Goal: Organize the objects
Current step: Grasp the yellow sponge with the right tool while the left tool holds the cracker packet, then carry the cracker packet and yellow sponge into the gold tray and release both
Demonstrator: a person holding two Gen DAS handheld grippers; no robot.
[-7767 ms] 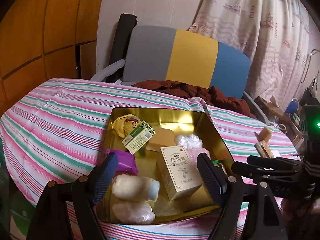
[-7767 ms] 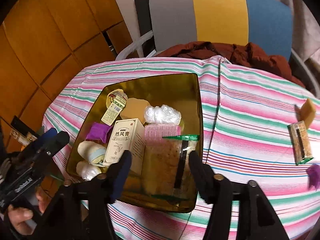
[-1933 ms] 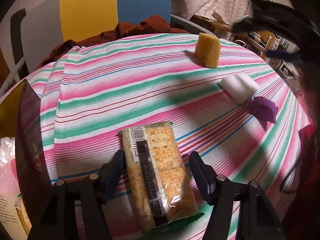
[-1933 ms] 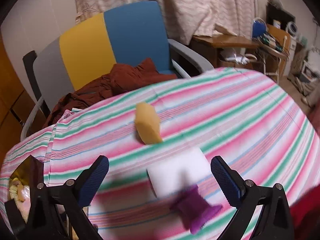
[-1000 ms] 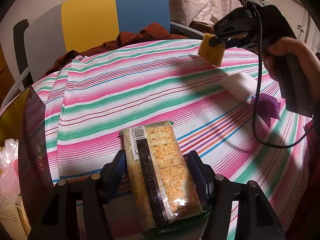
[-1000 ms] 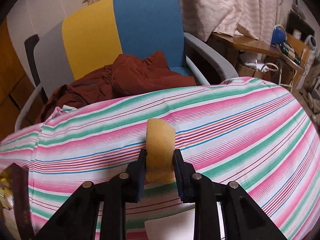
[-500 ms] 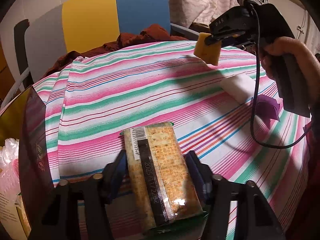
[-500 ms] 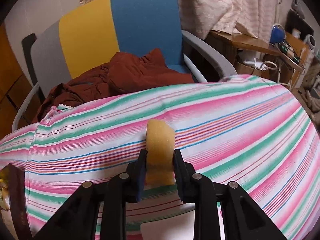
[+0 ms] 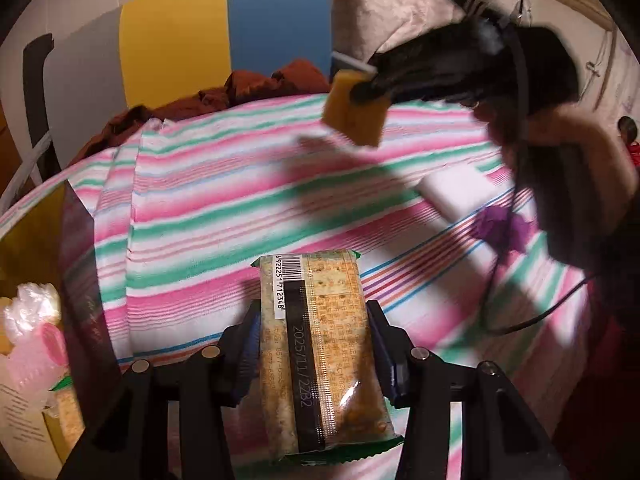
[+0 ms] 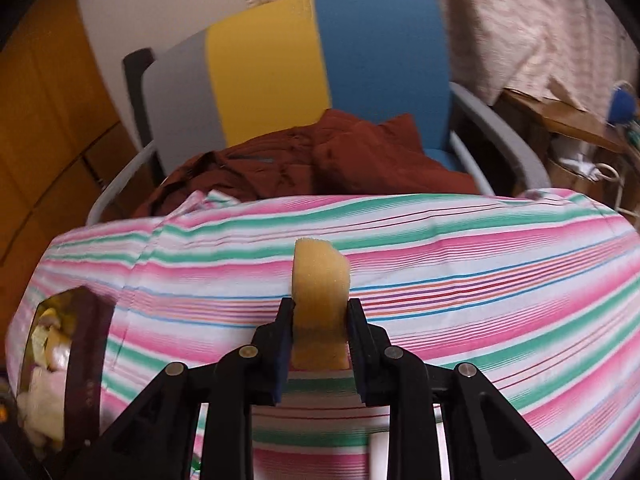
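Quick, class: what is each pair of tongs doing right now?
Left tongs: have just been closing, now gripping the cracker pack.
Right tongs: shut on the sponge.

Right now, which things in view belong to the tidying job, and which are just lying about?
In the job:
- cracker packet, between the left claw's pads
- yellow sponge, held off the table in the right claw
- white block
- purple piece
- gold tin

Just lying about:
- chair
- brown jacket
- curtain
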